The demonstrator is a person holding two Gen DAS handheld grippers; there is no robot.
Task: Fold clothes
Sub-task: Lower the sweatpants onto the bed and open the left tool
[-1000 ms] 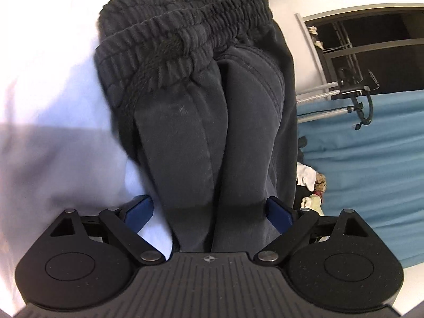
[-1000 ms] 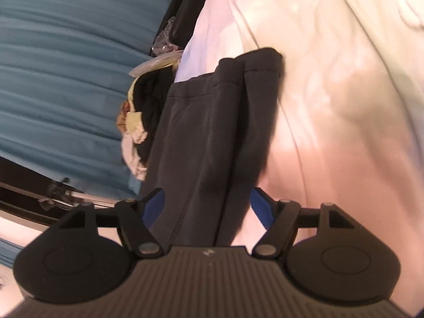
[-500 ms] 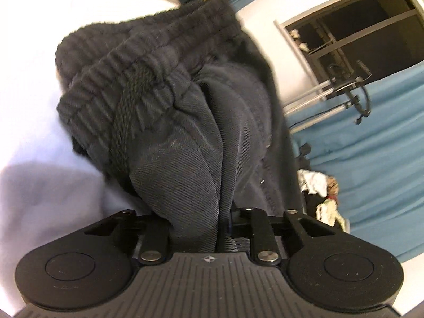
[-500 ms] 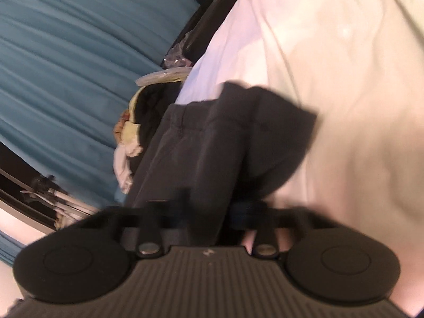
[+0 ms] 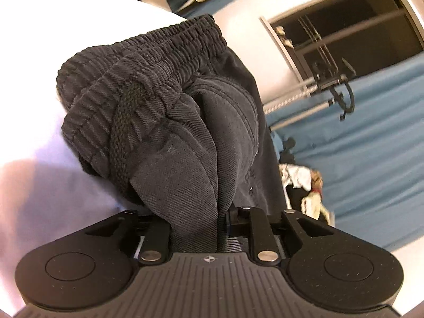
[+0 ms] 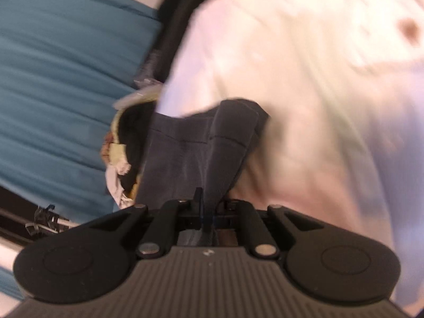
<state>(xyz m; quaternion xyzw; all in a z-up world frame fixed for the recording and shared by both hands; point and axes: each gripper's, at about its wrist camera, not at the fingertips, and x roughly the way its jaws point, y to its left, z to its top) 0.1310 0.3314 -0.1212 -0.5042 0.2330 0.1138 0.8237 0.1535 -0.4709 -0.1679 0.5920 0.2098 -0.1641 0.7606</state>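
A pair of black trousers (image 5: pixel 185 137) with an elastic waistband and drawstring lies on a white sheet (image 5: pixel 39 172). My left gripper (image 5: pixel 201 228) is shut on bunched cloth just below the waistband, which is lifted off the sheet. In the right wrist view my right gripper (image 6: pixel 208 212) is shut on the hem end of the same trousers (image 6: pixel 201 148), pinched into a fold above the white sheet (image 6: pixel 318 106). The fingertips of both grippers are hidden in the cloth.
A heap of mixed clothes (image 5: pixel 304 182) lies at the bed's edge and also shows in the right wrist view (image 6: pixel 122 143). Blue curtains (image 6: pixel 58 79) hang behind it. A dark window (image 5: pixel 357 26) and a metal rack (image 5: pixel 331 84) stand beyond.
Both grippers were open around the flat trousers one second ago. Both have closed on the cloth and lifted it, so the fabric bunches and the views tilt.
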